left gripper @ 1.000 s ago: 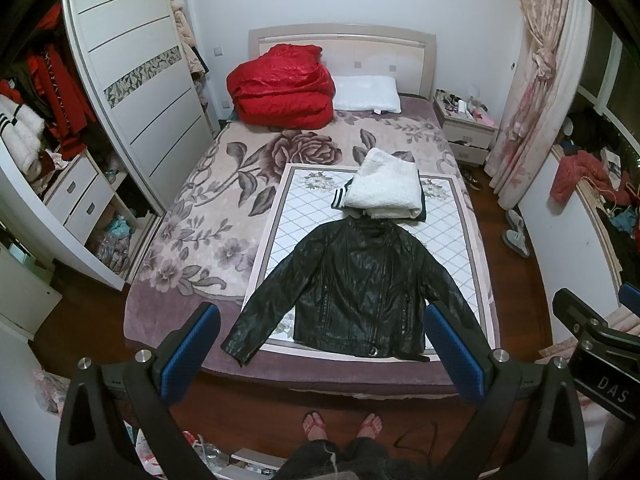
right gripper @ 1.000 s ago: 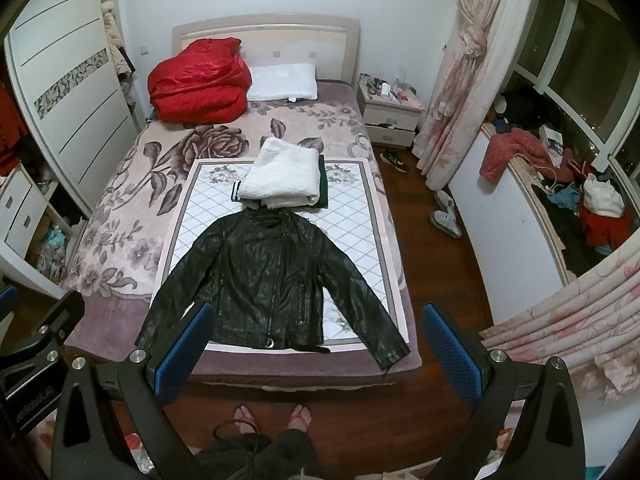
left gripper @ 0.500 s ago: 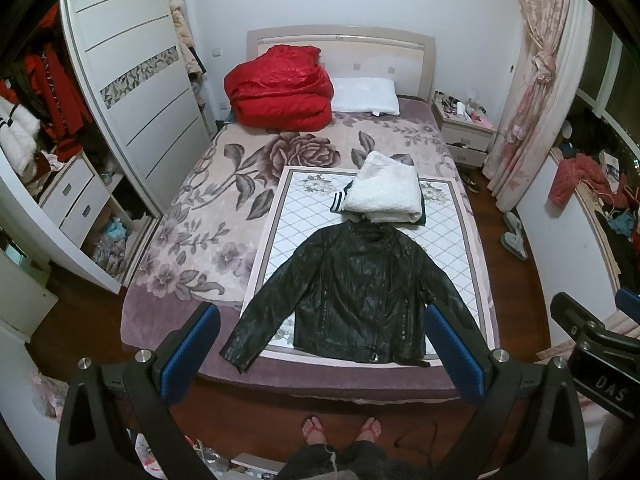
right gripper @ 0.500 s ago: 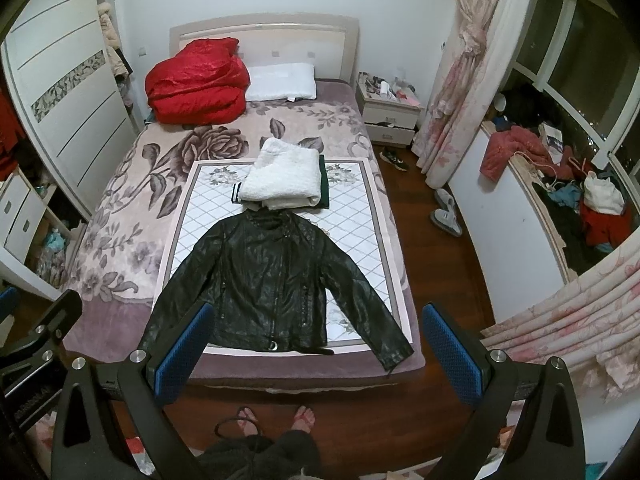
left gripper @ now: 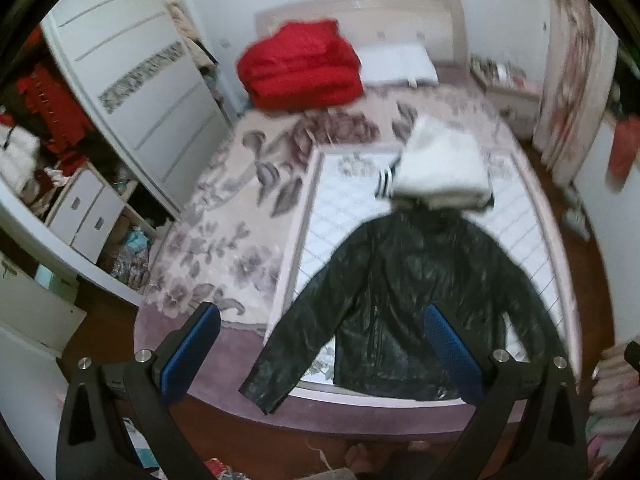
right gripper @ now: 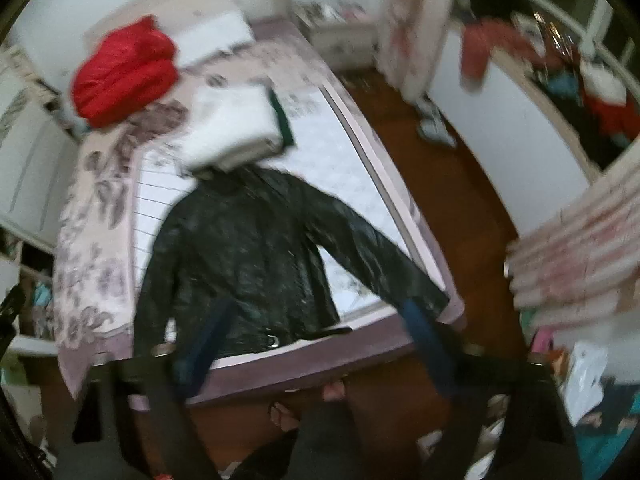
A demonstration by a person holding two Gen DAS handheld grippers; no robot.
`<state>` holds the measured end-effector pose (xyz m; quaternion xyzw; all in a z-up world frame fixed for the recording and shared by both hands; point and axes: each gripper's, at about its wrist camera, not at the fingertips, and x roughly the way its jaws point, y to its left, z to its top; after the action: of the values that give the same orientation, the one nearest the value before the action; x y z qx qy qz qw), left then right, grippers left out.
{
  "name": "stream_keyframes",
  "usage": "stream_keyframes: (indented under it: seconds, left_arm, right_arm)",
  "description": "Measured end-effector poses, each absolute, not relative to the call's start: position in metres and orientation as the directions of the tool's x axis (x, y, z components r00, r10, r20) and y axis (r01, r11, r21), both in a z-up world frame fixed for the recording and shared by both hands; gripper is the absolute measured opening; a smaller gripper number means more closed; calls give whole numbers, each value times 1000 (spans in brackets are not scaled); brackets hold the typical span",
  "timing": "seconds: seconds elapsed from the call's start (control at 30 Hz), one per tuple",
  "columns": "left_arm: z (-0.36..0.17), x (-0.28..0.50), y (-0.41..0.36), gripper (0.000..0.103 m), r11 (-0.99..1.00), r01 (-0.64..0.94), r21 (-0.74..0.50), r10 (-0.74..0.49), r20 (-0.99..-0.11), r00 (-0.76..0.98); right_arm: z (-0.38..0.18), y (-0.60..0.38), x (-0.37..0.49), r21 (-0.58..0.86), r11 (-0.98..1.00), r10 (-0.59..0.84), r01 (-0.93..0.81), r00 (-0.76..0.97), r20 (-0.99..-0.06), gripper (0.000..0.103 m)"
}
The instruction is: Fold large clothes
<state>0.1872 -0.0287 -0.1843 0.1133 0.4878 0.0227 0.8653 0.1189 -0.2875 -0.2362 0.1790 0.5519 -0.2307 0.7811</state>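
- Black leather jacket (left gripper: 404, 300) spread flat, front up, on the quilted mat (left gripper: 344, 196) at the foot of the bed (left gripper: 224, 216); ahead of and below both tools, collar at the far end, hem nearest.
- Long axis of the body straight away from the tools; sleeves splayed outward and back toward the near edge.
- Left gripper (left gripper: 320, 344) spread wide, holding nothing, lined up over the left sleeve and hem; that cuff hangs just past the mat's near edge.
- Right gripper (right gripper: 316, 344) likewise parted and empty, though badly blurred; right cuff just beyond its right finger, at the bed's near corner.
- Each tool closest to the sleeve on its own side; likely next move a grab at those cuffs.
- Folded white garment (left gripper: 440, 168) just beyond the collar, red bedding (left gripper: 300, 68) far off by the headboard.
- Against half a second ago: both views closer and lower, right one rolled and smeared; jacket itself unmoved.
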Motion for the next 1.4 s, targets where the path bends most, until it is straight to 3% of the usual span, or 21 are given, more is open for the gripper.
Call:
stream_keyframes:
  seconds: [0.27, 0.47, 0.63, 0.67, 0.7, 0.77, 0.83, 0.93, 1.0, 1.07, 1.17, 1.2, 1.23, 1.27, 1.3, 1.33, 1.37, 1.4]
  left_arm:
    - [-325, 223, -47, 103, 950, 121, 288, 226, -901, 371]
    - [-437, 256, -70, 103, 950, 89, 298, 259, -918, 300]
    - [-514, 287, -94, 103, 943, 104, 317, 282, -924, 259]
    - [-524, 293, -98, 103, 944, 111, 311, 277, -928, 249]
    - [-535, 297, -104, 103, 947, 119, 300, 265, -934, 241]
    - [-548, 305, -114, 103, 950, 137, 281, 244, -940, 238]
    - [-559, 308, -123, 103, 947, 171, 271, 228, -944, 237]
    - [-573, 308, -135, 103, 946, 216, 241, 193, -956, 219]
    - [-581, 306, -141, 103, 945, 236, 228, 181, -962, 205]
    - [-590, 305, -145, 103, 942, 252, 223, 180, -967, 183]
    - [-604, 307, -151, 103, 937, 263, 231, 193, -968, 160]
    - [-607, 308, -152, 103, 935, 266, 237, 198, -966, 164]
    - [-608, 310, -152, 103, 934, 267, 237, 197, -966, 170]
    - [-609, 311, -153, 103, 934, 267, 237, 195, -965, 177]
    - [-611, 313, -153, 103, 934, 267, 239, 194, -964, 184]
    - [-613, 316, -153, 103, 934, 266, 238, 192, -964, 186]
    - [-615, 320, -153, 103, 936, 264, 235, 189, -964, 187]
    - [-618, 324, -153, 103, 937, 260, 233, 187, -964, 188]
  right_arm:
    - [-494, -416, 121, 337, 491, 181, 803, 285, -941, 77]
    - [-666, -472, 92, 388, 67, 244, 919, 362, -899, 77]
    - [-740, -484, 66, 394, -182, 200, 901, 426, -882, 77]
    - [-737, -485, 64, 404, -197, 144, 893, 434, -889, 69]
    - [-731, -486, 61, 398, -198, 56, 896, 416, -908, 41]
    - [-716, -489, 60, 368, -185, -43, 911, 367, -929, 7]
    - [-706, -494, 56, 370, -198, -118, 908, 353, -928, 7]
    - [-714, -500, 65, 415, -174, -94, 893, 405, -910, 11]
    - [-730, -505, 71, 500, -205, -30, 842, 505, -863, 43]
    - [-741, -503, 78, 572, -197, -29, 796, 579, -815, 61]
    - [-749, -511, 92, 619, -209, -70, 757, 620, -781, 78]
    - [-749, -514, 97, 626, -222, -95, 748, 623, -777, 78]
    - [-752, -515, 102, 634, -238, -133, 736, 621, -772, 76]
    - [-751, -517, 104, 617, -250, -155, 746, 598, -786, 56]
    - [-748, -517, 107, 589, -262, -170, 765, 564, -808, 26]
    - [-749, -516, 109, 584, -272, -195, 765, 550, -812, 12]
    - [-749, -517, 112, 589, -274, -206, 761, 552, -808, 5]
    - [-745, -517, 116, 582, -271, -213, 767, 542, -813, 4]
